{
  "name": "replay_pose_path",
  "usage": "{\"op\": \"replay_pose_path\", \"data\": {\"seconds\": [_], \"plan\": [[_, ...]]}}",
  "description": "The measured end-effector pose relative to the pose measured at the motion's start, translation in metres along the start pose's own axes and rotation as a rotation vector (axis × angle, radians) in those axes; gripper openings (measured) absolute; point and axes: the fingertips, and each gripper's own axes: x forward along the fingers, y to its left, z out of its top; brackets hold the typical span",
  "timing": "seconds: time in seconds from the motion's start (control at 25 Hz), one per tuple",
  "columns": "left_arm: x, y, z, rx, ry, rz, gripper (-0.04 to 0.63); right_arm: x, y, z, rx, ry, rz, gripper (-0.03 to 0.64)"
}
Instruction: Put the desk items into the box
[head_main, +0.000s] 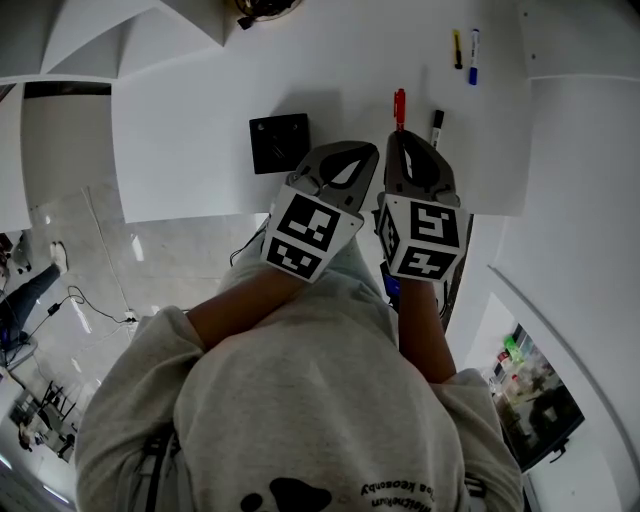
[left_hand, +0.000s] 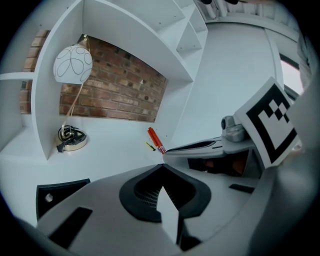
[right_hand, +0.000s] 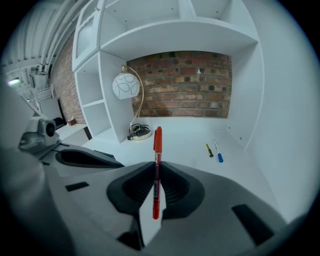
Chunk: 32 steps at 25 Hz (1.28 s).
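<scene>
My right gripper (head_main: 400, 140) is shut on a red pen (head_main: 399, 106), which stands upright between the jaws and pokes past the tips (right_hand: 157, 165). My left gripper (head_main: 360, 150) hovers beside it at the desk's front edge, shut with nothing between its jaws (left_hand: 161, 167). A flat black square object (head_main: 278, 142) lies on the white desk (head_main: 200, 130) just left of the left gripper; I cannot tell whether it is the box. A marker with a black cap (head_main: 437, 127) lies right of the red pen. Farther back lie a yellow pen (head_main: 457, 47) and a blue pen (head_main: 473, 55).
A white globe lamp (right_hand: 126, 86) stands at the back, its round base wound with cord (right_hand: 139, 132). White shelf walls (right_hand: 112, 100) enclose the desk's left and right sides, with a brick wall (right_hand: 195, 85) behind. The person's torso is close to the desk's front edge.
</scene>
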Motion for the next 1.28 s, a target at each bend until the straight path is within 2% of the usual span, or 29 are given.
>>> {"op": "replay_pose_path", "data": {"seconds": [0.56, 1.28], "plan": [[-0.043, 0.013, 0.0, 0.008, -0.055, 0.081, 0.005, -0.016, 0.051, 0.028, -0.074, -0.167, 0.093, 0.051], [-0.106, 0.056, -0.005, -0.022, -0.11, 0.213, 0.005, -0.016, 0.131, 0.056, -0.149, -0.285, 0.218, 0.051]]}}
